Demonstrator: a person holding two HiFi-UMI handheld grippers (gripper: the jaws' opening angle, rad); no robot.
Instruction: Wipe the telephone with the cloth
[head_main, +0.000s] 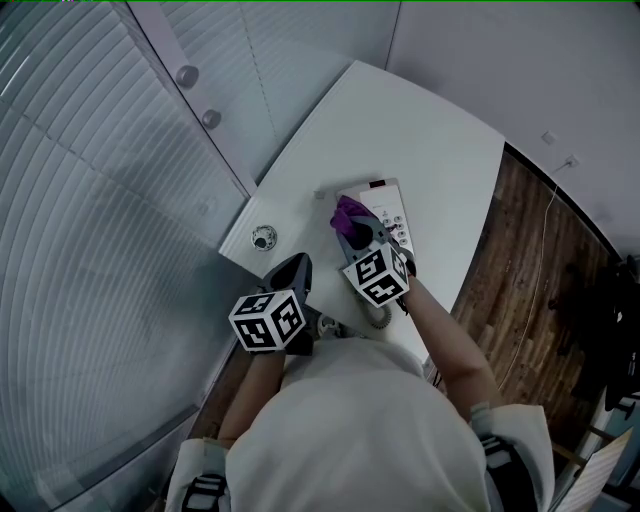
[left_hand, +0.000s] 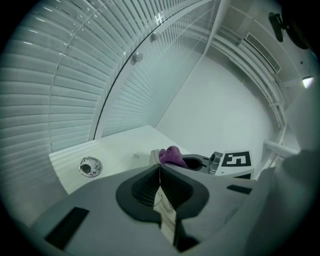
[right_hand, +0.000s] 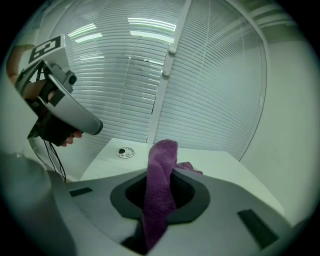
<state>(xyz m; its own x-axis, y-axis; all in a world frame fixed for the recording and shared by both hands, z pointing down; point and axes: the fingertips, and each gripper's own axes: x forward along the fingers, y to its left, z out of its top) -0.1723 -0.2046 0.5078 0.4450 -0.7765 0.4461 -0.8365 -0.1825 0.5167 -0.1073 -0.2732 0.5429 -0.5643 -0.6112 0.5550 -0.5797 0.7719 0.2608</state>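
Note:
The white telephone (head_main: 388, 212) with its rows of buttons lies on the white table (head_main: 420, 140). My right gripper (head_main: 352, 230) is over the phone's left part, shut on a purple cloth (head_main: 347, 212) that bunches at its tip against the phone. In the right gripper view the cloth (right_hand: 160, 185) runs up between the jaws and folds over forward. My left gripper (head_main: 297, 263) hovers by the table's near edge, left of the phone, shut with nothing in it. From the left gripper view its jaws meet (left_hand: 160, 170), and the cloth (left_hand: 172, 156) shows beyond.
A round metal grommet (head_main: 264, 237) sits in the table near its left corner, also seen as the grommet (left_hand: 90, 166) in the left gripper view. White slatted blinds (head_main: 90, 200) fill the left side. Wooden floor (head_main: 520, 270) lies to the right of the table.

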